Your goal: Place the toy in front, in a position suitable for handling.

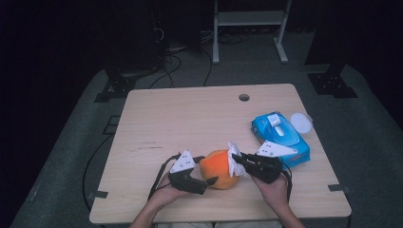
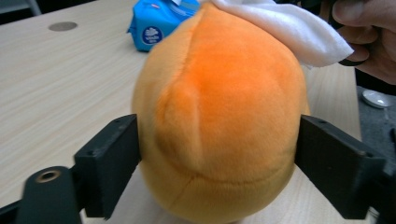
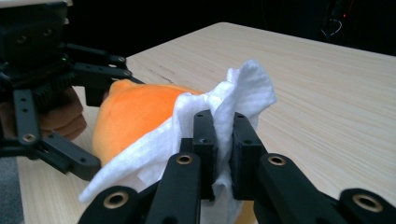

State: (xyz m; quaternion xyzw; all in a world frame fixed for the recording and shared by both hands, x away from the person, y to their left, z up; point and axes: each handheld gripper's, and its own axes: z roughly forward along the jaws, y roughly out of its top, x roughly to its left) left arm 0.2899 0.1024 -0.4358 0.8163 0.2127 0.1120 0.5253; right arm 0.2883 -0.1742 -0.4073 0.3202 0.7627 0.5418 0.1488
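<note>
The high view is bright at the centre: the table (image 1: 199, 118) is evenly lit from above, while everything around it falls into near-black from nine o'clock round to three o'clock. Shadows under objects are soft and short. The picture is slightly grainy. In the left gripper view the orange plush toy (image 2: 219, 112) is sharp, the background mildly soft. The right gripper view is crisp up close, with a dark backdrop at twelve o'clock.

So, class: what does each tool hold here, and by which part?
The left tool grips the orange plush toy by its two sides. The right tool pinches the white wipe at a bunched fold, draped over the toy.
</note>
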